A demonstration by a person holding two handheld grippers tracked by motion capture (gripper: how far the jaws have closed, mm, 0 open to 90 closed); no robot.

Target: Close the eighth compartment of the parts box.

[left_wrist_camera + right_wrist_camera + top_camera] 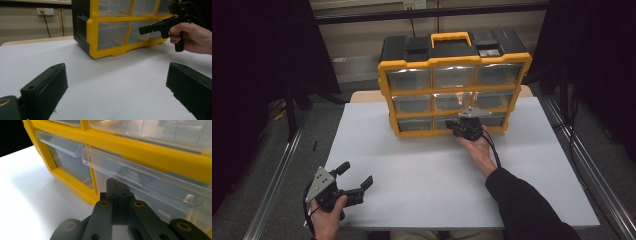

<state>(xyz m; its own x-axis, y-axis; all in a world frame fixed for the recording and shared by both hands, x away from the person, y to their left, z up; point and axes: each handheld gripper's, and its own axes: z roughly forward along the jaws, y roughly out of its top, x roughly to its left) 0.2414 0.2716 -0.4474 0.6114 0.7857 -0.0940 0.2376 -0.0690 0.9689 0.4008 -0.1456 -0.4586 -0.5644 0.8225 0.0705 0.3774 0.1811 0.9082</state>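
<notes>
Standing on one white table (422, 175), one yellow organiser (454, 92) with nine clear drawers, right tool (460, 131) closed empty at bottom middle drawer (150, 190), left tool (354, 180) wide open, empty

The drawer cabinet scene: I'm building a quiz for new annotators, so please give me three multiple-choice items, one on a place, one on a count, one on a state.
1. Where is the right gripper?
A. at the bottom row of the drawer cabinet
B. at the cabinet's top handle
C. off the table's left edge

2. How many rows of clear drawers does the cabinet's front show?
A. two
B. three
C. five

3. How do the jaws of the left gripper stand?
A. spread wide with nothing between them
B. clamped on a drawer
C. clamped on a cable

Answers:
1 A, the high view shows it at the bottom middle drawer, and the right gripper view shows its shut jaws just under that drawer's clear lip.
2 B, three rows show in the high view.
3 A, the left gripper view shows only bare white table between the two jaws.
</notes>
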